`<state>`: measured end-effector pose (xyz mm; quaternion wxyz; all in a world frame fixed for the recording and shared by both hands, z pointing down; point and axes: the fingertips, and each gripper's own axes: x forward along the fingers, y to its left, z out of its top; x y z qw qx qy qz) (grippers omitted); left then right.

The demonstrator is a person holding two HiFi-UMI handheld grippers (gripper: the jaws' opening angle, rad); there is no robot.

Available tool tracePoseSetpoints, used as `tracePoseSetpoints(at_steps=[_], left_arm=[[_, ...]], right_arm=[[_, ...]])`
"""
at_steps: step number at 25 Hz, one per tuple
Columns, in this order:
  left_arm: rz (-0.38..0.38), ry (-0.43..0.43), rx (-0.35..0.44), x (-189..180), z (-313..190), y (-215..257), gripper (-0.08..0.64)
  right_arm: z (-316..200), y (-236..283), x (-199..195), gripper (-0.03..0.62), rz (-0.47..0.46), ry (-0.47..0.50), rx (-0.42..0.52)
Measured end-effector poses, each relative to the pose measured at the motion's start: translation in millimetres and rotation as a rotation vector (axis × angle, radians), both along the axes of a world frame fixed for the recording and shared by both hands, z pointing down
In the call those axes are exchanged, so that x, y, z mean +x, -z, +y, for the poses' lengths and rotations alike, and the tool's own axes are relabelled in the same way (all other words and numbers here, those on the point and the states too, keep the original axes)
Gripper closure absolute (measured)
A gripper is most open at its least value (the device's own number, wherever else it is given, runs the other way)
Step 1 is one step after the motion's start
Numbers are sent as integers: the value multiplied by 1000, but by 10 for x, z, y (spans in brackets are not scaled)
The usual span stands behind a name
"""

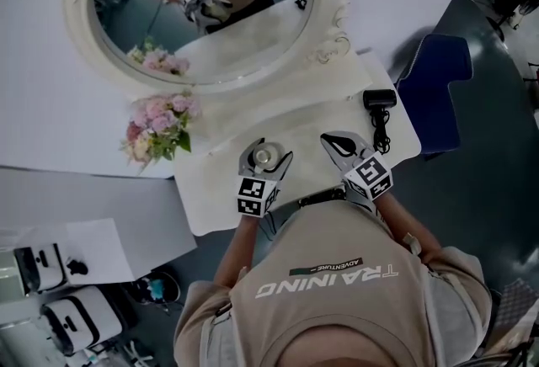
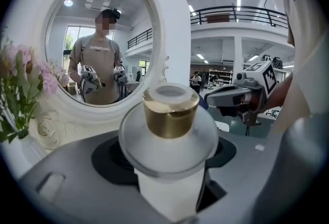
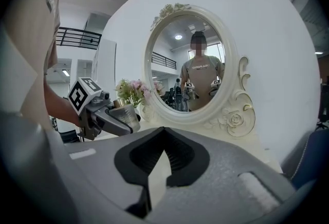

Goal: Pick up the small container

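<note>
ok, status: left hand-held gripper (image 1: 268,151) is clamped on the small container (image 2: 169,133), one jaw on each side of the frosted body. the gold cap (image 2: 170,115) sticks up clear above the jaws and the container sits upright in the grip. from the head view it's over the front edge of the bench (image 1: 320,109), roughly mid-width. can't tell whether its base is touching the bench top or just off it.

right hand-held gripper (image 1: 335,141) has its jaws together at the tips with nothing between them, only white bench showing through the slot behind the pads. it sits just beside the left one, toward the right end of the front edge, and the two aren't touching.

oval mirror (image 1: 202,20) with a carved cream frame stands along the back edge, with the person and both marker cubes reflected in it. pink flower bunch (image 1: 160,125) is at the back left corner, close to the mirror frame. black adapter (image 1: 379,98) with its cable lies at the right edge, well apart from the container.
</note>
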<state>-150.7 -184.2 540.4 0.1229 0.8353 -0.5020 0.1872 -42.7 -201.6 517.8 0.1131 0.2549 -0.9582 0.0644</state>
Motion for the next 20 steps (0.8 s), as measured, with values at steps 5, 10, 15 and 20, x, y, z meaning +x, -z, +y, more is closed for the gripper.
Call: tracePoseSetpoints(at_steps=[5, 10, 15, 20], left_arm=[[-24, -7, 40, -27, -12, 117, 204], [-30, -11, 78, -12, -59, 289, 204], [-17, -12, 114, 23, -117, 548, 204], [-21, -6, 137, 35, -159, 730, 204]], right_arm=[[-40, 93, -31, 589, -7, 2, 35], [-68, 240, -46, 589, -14, 17, 62], [-113, 413, -73, 589, -23, 37, 95], [-120, 603, -149, 589, -32, 74, 125]])
